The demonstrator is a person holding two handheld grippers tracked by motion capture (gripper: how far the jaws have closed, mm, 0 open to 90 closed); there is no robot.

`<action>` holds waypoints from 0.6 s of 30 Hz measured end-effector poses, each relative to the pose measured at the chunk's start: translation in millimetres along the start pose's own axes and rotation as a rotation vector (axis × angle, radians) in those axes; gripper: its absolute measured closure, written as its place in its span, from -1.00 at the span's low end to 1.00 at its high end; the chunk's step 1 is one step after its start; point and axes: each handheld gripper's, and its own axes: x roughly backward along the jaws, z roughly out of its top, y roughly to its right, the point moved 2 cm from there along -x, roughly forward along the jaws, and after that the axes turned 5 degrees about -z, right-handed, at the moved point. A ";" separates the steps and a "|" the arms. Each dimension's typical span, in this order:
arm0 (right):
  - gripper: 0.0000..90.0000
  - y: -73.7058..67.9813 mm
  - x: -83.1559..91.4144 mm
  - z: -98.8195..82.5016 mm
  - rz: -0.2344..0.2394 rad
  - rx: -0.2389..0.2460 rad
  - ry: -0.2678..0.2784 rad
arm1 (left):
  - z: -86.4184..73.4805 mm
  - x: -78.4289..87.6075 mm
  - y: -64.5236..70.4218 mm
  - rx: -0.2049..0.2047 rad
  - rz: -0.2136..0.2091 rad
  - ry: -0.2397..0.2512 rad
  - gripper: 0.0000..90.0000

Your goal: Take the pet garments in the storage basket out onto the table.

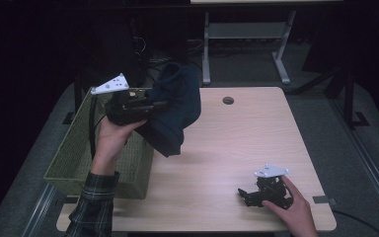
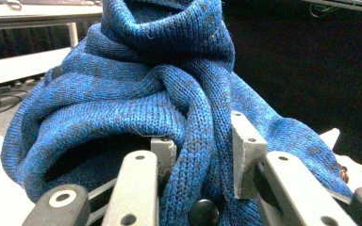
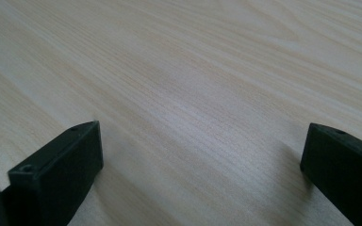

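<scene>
Blue knitted wool scarf (image 1: pixel 175 111) hangs pinched in the left gripper's (image 1: pixel 150 106) fingers, just right of the green woven basket (image 1: pixel 74 158). Right gripper (image 1: pixel 244 194) rests on the wooden counter (image 1: pixel 237 143), near right, fingers spread. Next, likely: swing left, release over the basket.

1. My pale wooden table (image 1: pixel 237 143) has a small round cable hole (image 1: pixel 228 100) near its far edge.
2. A green woven rectangular basket (image 1: pixel 74 158) sits at the table's left side, overhanging the edge.
3. Beyond my table, a grey metal desk frame (image 1: pixel 246 34) stands on the dark grey carpet floor (image 1: pixel 325 113).
</scene>
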 end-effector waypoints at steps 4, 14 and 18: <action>-1.00 0.0 -0.1 0.0 0.000 0.000 0.000 | 0.6 -8.3 2.0 -0.004 -0.011 0.001 0.51; -1.00 0.2 -0.1 0.0 -0.001 0.003 0.002 | -4.6 -45.5 8.5 -0.014 -0.057 -0.029 0.51; -1.00 0.3 -0.1 0.0 -0.001 0.003 0.002 | -6.2 -56.6 10.5 -0.018 -0.071 -0.040 0.51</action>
